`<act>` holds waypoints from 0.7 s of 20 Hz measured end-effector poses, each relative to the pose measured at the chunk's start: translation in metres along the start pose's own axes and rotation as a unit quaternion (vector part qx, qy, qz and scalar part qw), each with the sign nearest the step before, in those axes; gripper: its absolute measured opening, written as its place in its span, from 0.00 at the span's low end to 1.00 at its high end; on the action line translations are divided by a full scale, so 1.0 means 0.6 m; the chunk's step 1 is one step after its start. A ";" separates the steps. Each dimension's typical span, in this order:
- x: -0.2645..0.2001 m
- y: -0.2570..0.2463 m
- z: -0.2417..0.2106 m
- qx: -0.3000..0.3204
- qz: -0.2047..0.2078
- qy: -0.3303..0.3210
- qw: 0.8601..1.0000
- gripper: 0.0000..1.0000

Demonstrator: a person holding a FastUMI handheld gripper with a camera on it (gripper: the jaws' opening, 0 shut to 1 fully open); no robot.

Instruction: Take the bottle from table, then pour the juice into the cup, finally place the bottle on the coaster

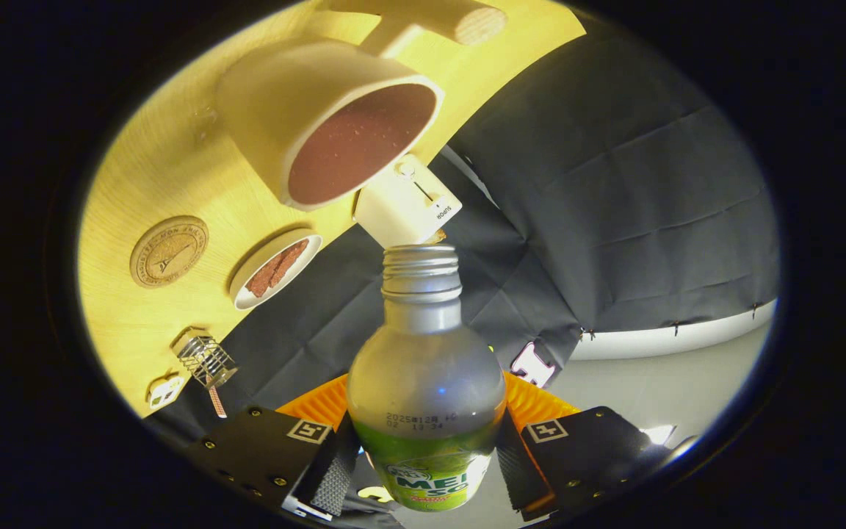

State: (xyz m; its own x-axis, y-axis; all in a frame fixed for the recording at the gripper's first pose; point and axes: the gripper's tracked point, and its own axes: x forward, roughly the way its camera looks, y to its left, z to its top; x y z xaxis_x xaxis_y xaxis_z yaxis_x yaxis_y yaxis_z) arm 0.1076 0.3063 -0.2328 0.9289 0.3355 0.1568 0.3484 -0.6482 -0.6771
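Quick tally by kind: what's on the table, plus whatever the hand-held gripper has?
Bottles: 1, the bottle, uncapped, clamped between the fingers of the hand-held gripper
Cups: 1, the cup, full of brownish liquid
Coasters: 1, the round coaster
Small dishes: 1, the dish with reddish pieces
White blocks: 1, the block
Wire holders: 1, the holder
Total: 6

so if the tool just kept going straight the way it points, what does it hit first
The tool is shut on the bottle, so the bottle leads. Its open mouth points at the white box beside the cup; probably that first, though depth is unclear.
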 end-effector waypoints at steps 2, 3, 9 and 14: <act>0.003 0.006 0.001 0.014 0.005 0.000 1.000 0.81; 0.000 0.006 0.002 0.021 0.007 0.000 1.000 0.81; -0.006 0.023 0.003 0.066 0.023 0.005 0.998 0.81; -0.012 0.029 0.005 0.108 0.022 0.009 0.994 0.81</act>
State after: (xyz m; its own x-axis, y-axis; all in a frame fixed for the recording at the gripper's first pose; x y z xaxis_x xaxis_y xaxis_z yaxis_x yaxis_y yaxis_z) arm 0.1067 0.2948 -0.2478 0.9455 0.2962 0.1353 0.2739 -0.4986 -0.8224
